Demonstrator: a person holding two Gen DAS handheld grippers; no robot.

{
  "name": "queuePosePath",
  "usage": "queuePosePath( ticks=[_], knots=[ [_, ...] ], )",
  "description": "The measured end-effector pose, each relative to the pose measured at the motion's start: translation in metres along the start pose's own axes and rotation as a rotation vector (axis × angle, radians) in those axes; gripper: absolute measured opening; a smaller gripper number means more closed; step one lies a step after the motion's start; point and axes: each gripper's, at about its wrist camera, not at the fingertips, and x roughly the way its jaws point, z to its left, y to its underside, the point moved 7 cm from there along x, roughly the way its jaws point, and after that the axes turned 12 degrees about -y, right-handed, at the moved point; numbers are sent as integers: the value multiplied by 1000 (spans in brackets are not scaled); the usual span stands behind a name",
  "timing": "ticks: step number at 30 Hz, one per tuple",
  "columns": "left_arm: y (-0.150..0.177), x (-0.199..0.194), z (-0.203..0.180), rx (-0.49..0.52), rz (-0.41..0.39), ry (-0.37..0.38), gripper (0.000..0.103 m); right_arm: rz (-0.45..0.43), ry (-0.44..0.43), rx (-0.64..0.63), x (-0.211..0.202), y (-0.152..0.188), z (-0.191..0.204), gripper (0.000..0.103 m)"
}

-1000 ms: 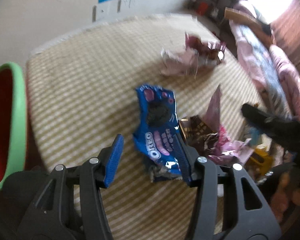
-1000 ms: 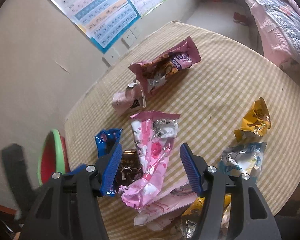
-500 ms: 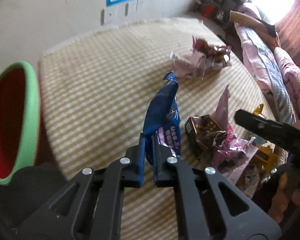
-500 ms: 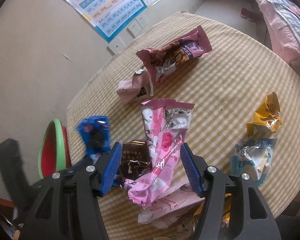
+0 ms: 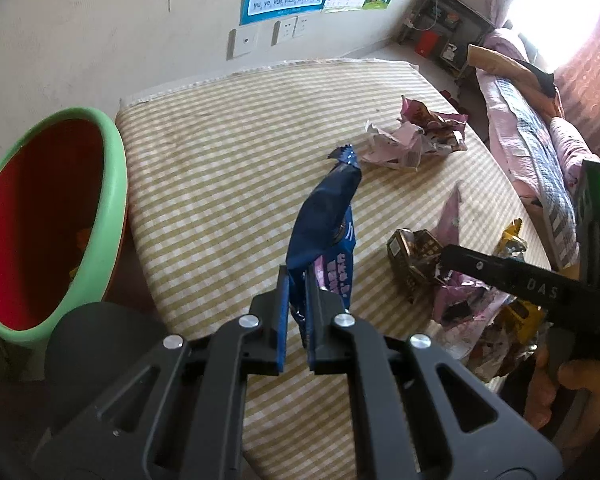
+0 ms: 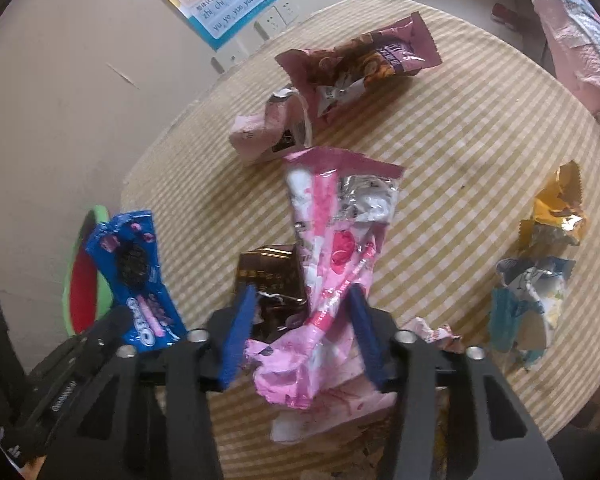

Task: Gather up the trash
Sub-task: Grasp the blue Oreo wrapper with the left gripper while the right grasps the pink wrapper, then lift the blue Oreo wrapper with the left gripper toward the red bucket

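My left gripper [image 5: 297, 312] is shut on a blue Oreo wrapper [image 5: 326, 232] and holds it up above the striped table [image 5: 228, 152]; the wrapper also shows in the right wrist view [image 6: 138, 276]. A green-rimmed red bin [image 5: 40, 216] stands to the left of the table. My right gripper [image 6: 304, 328] is open, its jaws on either side of a pink wrapper [image 6: 336, 248] that lies beside a brown wrapper [image 6: 270, 276].
A mauve snack bag [image 6: 364, 60] and a pale pink carton [image 6: 268, 128] lie at the table's far side. A gold wrapper [image 6: 556, 208] and a white-blue wrapper [image 6: 528, 300] lie at the right. A bed [image 5: 540, 132] stands beyond the table.
My left gripper closed on the Oreo wrapper and lifted it off the table. My right gripper's jaws have narrowed around the pink wrapper.
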Motion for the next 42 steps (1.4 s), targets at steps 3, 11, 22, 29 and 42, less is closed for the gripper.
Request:
queuePosePath(
  ticks=[3, 11, 22, 29, 42],
  knots=[
    [0, -2, 0, -2, -4, 7, 7, -24, -21, -16, -5, -3, 5, 22],
    [1, -3, 0, -5, -6, 12, 7, -105, -46, -20, -23, -11, 7, 5],
    [6, 19, -7, 36, 35, -10, 20, -124, 8, -7, -26, -15, 2, 50],
    [4, 40, -15, 83, 54, -37, 30, -56, 26, 57, -5, -10, -16, 51],
    [7, 22, 0, 26, 13, -15, 4, -86, 18, -12, -4, -11, -6, 26]
  ],
)
